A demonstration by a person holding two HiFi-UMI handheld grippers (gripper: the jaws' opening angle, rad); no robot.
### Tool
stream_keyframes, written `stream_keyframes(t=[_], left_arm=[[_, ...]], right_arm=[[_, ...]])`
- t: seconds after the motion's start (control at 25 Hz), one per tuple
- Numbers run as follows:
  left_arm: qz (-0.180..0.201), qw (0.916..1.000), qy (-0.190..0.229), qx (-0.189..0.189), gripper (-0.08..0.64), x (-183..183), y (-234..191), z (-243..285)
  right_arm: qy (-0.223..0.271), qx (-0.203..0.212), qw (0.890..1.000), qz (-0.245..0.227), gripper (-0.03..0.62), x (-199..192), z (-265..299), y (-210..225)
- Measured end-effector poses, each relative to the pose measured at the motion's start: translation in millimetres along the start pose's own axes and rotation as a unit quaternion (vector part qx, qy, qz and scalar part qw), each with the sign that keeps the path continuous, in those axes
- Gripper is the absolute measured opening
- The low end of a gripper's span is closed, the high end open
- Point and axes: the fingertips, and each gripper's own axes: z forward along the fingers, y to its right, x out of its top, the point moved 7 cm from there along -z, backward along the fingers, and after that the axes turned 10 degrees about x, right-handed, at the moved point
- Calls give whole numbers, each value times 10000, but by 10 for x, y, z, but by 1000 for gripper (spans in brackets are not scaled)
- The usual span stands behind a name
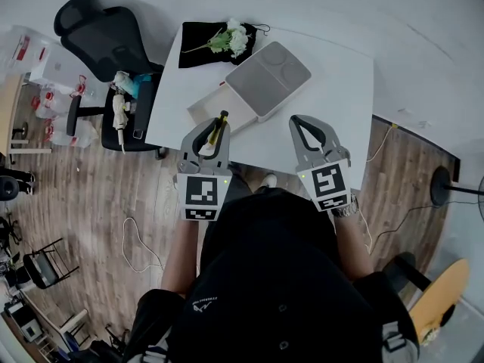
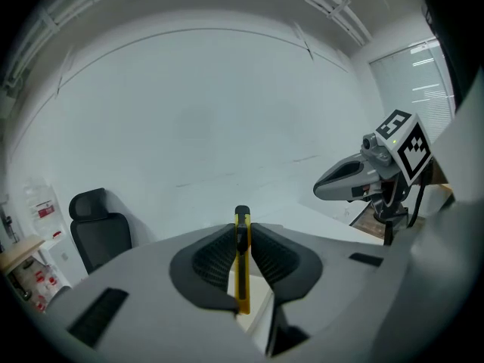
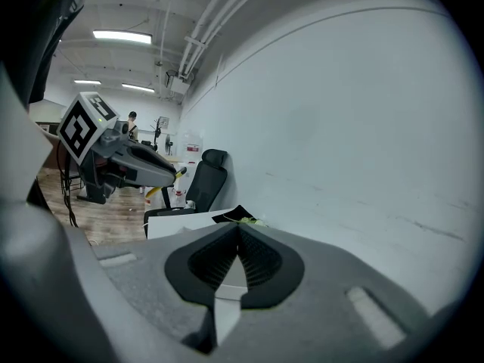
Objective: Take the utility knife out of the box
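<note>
Left gripper view: left gripper [image 2: 242,229] clamped on yellow-and-black plastic utility knife [image 2: 241,271], edge-on betw. pads. Head view: knife over near edge of open white rectangular box [image 1: 204,110] on white table [image 1: 340,89]. Right gripper [image 3: 238,231]: jaws pressed together, nothing betw. them.

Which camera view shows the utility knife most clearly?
The left gripper view: the utility knife stands close up, clamped between the left tongs. The head view shows it small, from above; the right gripper view shows only a yellow tip.
</note>
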Motion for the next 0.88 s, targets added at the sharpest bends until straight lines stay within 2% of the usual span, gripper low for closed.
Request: stream_keyframes(t=[0.48, 0.88], left_arm=[[260, 9980, 546, 183, 58, 467, -176, -68], [471, 9938, 975, 248, 58, 836, -269, -119]], right_arm=[[406, -284, 9977, -460, 5, 435, -186, 141], [773, -449, 9906, -1039, 5, 850, -321, 246]])
